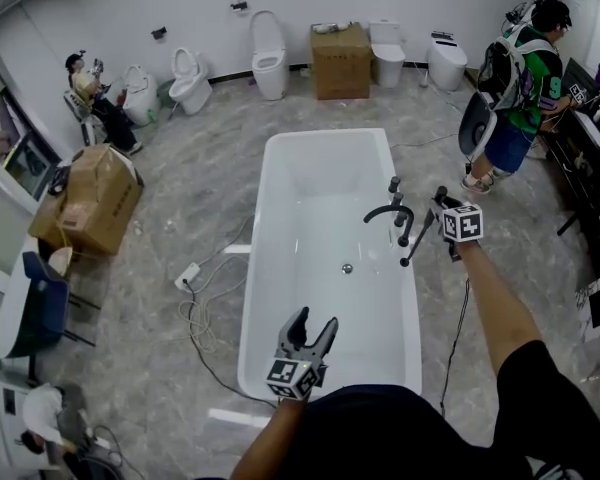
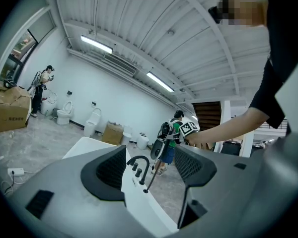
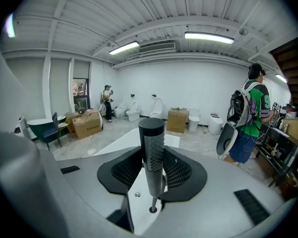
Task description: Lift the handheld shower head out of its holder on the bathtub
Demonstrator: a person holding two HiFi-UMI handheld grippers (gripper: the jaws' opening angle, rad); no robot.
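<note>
A slim black handheld shower head (image 1: pixel 423 230) stands tilted over the right rim of the white bathtub (image 1: pixel 280 298), its lower end down at the rim beside the black curved faucet (image 1: pixel 390 213). My right gripper (image 1: pixel 438 206) is shut on its upper part. In the right gripper view the shower head (image 3: pixel 152 152) stands upright between the pads (image 3: pixel 175 170) of the right gripper (image 3: pixel 153 170), its foot on a small round fitting. My left gripper (image 1: pixel 314 320) hangs open over the tub's near end, with nothing in it. From the left gripper (image 2: pixel 150 170) the faucet (image 2: pixel 138 163) shows ahead.
A person with a backpack (image 1: pixel 515 78) stands at the far right near a desk. Toilets (image 1: pixel 268 53) and a cardboard box (image 1: pixel 340 60) line the back wall. More boxes (image 1: pixel 95 198) sit at left. A power strip (image 1: pixel 188 276) and cables lie left of the tub.
</note>
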